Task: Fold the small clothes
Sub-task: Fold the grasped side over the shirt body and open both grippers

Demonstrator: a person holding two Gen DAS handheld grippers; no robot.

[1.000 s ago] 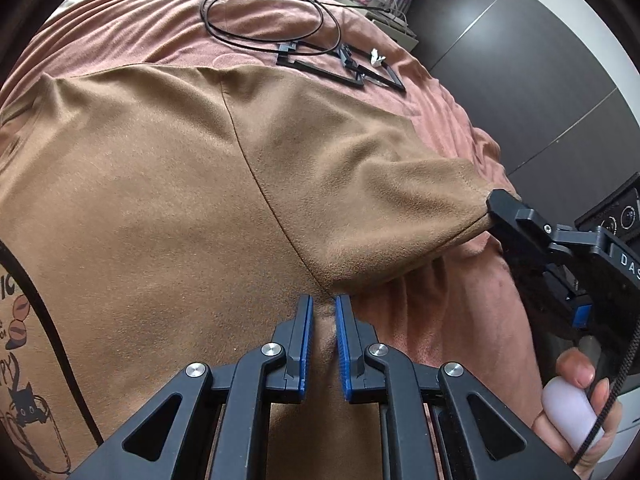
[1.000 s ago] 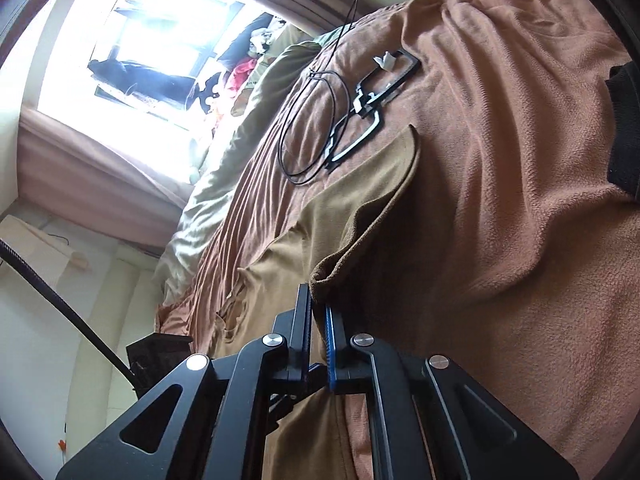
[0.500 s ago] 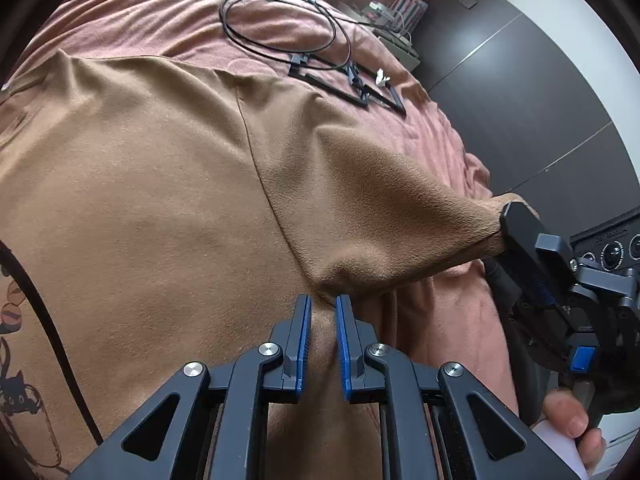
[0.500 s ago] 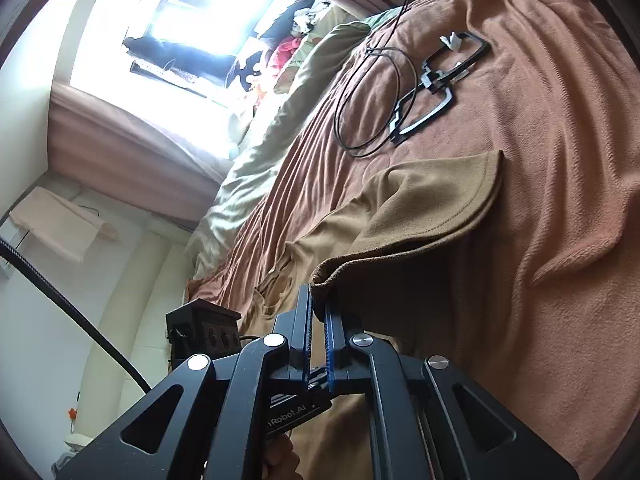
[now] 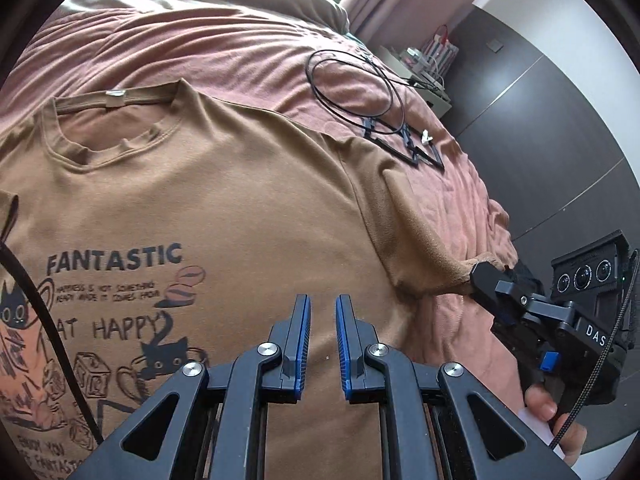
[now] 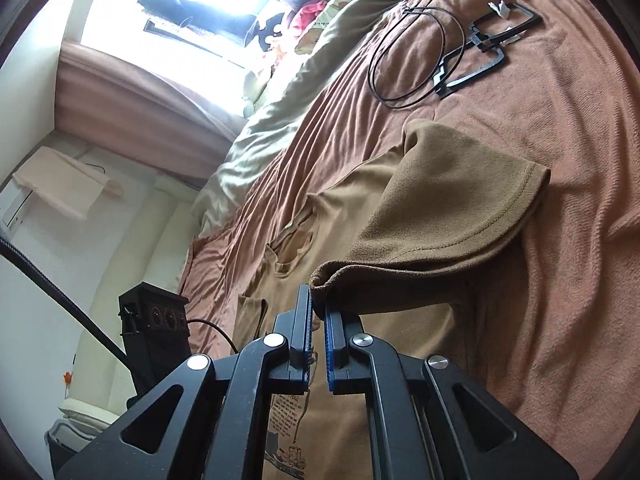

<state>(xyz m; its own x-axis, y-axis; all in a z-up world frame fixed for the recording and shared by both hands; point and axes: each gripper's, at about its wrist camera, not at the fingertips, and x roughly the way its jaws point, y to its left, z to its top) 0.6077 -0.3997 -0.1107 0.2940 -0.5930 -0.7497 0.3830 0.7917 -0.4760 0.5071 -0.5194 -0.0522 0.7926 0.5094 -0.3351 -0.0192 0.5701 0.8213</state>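
Left gripper (image 5: 322,308): jaws nearly together, narrow gap, nothing in it; it hangs over the shirt (image 5: 224,200) chest, and whether the tips touch cloth is hard to tell. Its black frame hides the lower shirt. Shirt: brown, soft matte knit, lying face up on the blanket (image 5: 200,48); the print (FANTASTIC, cats, dice) is cut off at the left edge and crossed by a black cord (image 5: 44,320).

Right gripper (image 6: 317,310): blue-padded jaws pinch the folded sleeve (image 6: 452,216) hem. The sleeve is lifted, stitched hem curving, shadow beneath. In the left view this gripper's tip is buried in the sleeve; only fingertips (image 5: 540,404) of the holding hand show.

Blanket: rust-pink, ribbed, wrinkled. Farther: thin looped cable (image 5: 352,88) and flat black angular frames (image 6: 484,56), make unclear. Beyond, olive bedding (image 6: 288,92); window overexposed.
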